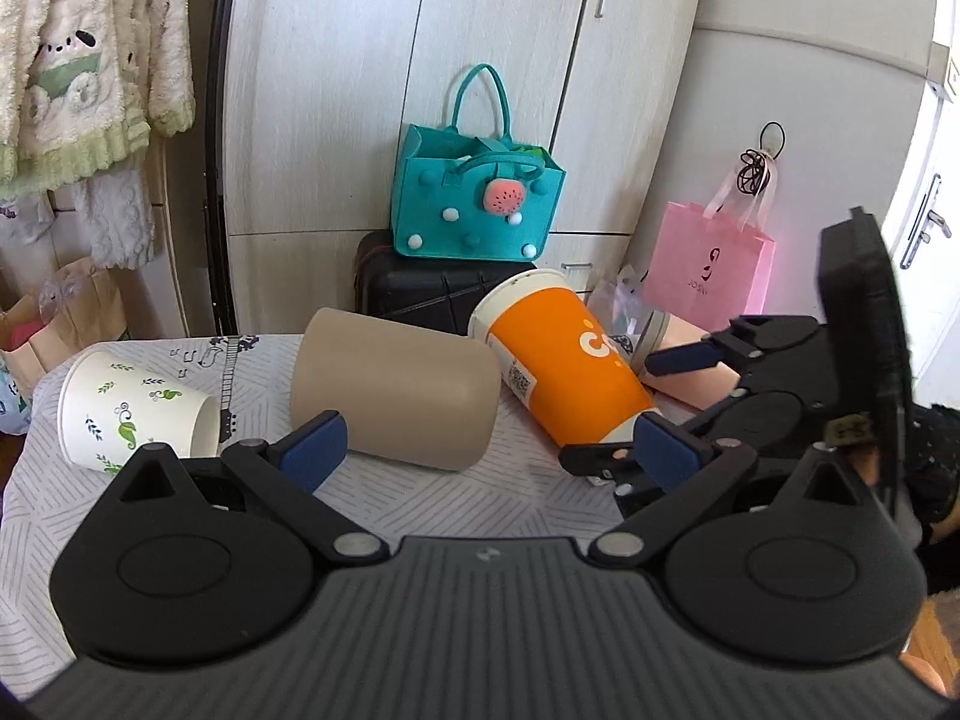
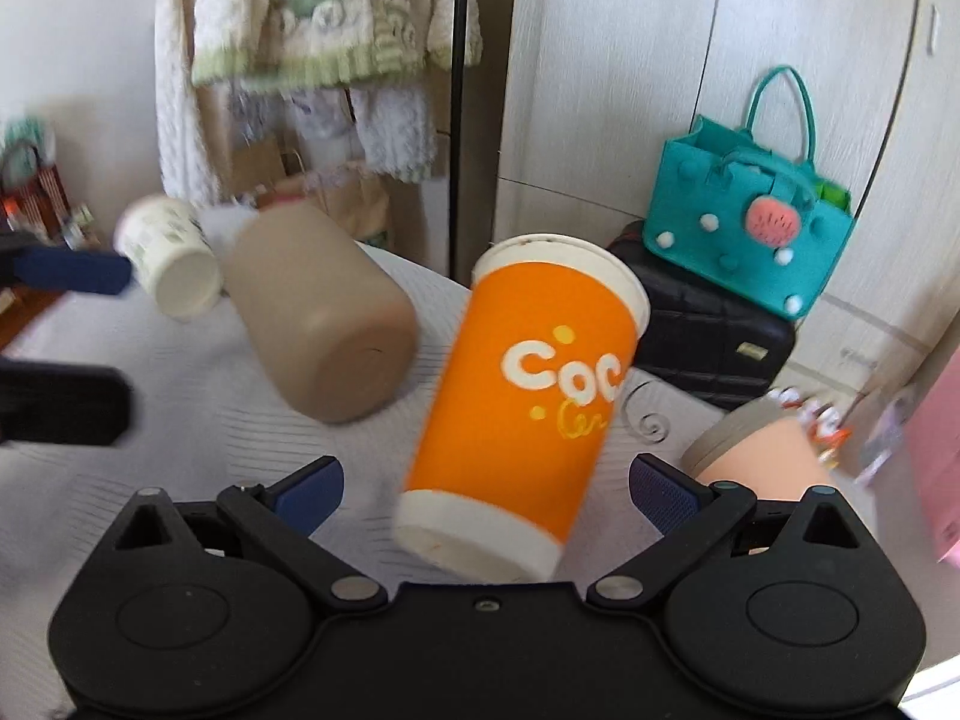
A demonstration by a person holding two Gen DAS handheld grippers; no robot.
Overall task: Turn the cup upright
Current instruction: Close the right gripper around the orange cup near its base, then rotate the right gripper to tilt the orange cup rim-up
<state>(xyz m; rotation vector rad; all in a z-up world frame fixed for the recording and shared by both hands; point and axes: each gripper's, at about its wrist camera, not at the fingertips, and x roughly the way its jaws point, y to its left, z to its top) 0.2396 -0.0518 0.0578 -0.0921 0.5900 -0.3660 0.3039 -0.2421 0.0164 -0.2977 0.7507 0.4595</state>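
On a cloth-covered table [image 1: 510, 498], an orange cup [image 2: 528, 414] lies tilted between the spread fingers of the right gripper [image 2: 486, 489], ungrasped, while the left gripper [image 1: 489, 447] hovers open near a tan cup [image 1: 396, 387].

"COC" on orange cup [image 2: 528, 414] (letters cut off)

Pale wardrobe doors [image 1: 492, 90], daylit room
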